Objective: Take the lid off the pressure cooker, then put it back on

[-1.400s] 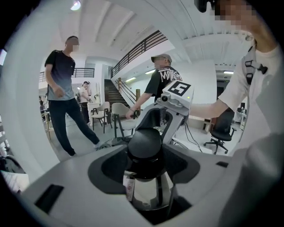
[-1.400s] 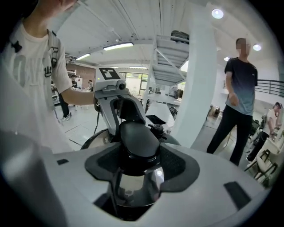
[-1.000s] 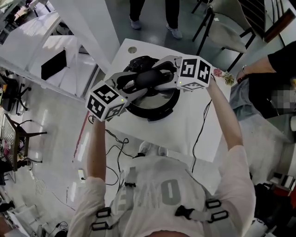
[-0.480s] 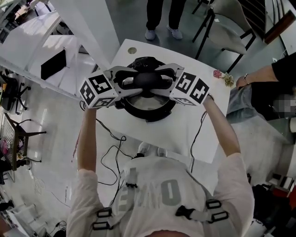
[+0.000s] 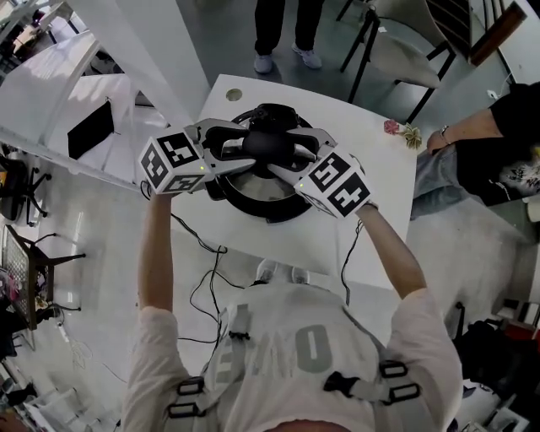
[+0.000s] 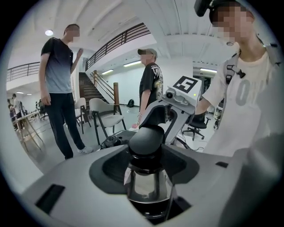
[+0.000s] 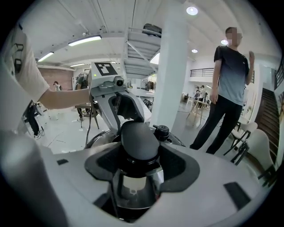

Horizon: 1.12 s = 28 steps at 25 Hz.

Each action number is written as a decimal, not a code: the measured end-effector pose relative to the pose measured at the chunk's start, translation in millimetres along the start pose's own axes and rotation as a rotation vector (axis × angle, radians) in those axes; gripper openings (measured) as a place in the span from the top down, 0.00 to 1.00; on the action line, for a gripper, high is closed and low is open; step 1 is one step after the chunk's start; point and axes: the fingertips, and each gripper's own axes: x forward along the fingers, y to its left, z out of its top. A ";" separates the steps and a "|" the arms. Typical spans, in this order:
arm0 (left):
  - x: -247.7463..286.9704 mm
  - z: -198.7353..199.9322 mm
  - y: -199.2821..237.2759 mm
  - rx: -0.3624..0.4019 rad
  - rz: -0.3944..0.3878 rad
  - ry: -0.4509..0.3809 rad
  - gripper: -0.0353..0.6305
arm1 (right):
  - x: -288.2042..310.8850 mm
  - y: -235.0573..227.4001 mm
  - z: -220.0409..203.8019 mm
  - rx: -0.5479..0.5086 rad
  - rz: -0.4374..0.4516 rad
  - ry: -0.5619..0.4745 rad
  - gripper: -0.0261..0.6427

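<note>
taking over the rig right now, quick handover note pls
Left tool: shut on the lid knob.
Right tool: shut on the same knob from the opposite side.
Pressure cooker stands on the white table, with the lid seated on it.
Done: both grips made.
Left: can't tell whether the lid has been off yet; if not, twist, lift off, then refit.

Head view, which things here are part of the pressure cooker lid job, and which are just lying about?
In the job: pressure cooker, lid knob, left gripper, right gripper, both clamped on the knob.
Lying about: pink flower, chair.
</note>
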 end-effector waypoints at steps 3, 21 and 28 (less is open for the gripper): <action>0.6 0.8 0.5 -0.002 -0.009 -0.012 0.59 | -0.7 -0.8 0.5 -0.002 0.001 -0.005 0.55; 7.2 -1.0 -1.7 0.063 -0.036 -0.059 0.58 | -0.4 0.6 1.1 -0.027 0.009 -0.044 0.56; 0.2 13.9 -5.2 0.103 -0.013 -0.073 0.58 | -12.0 -0.1 11.7 -0.043 0.004 -0.099 0.56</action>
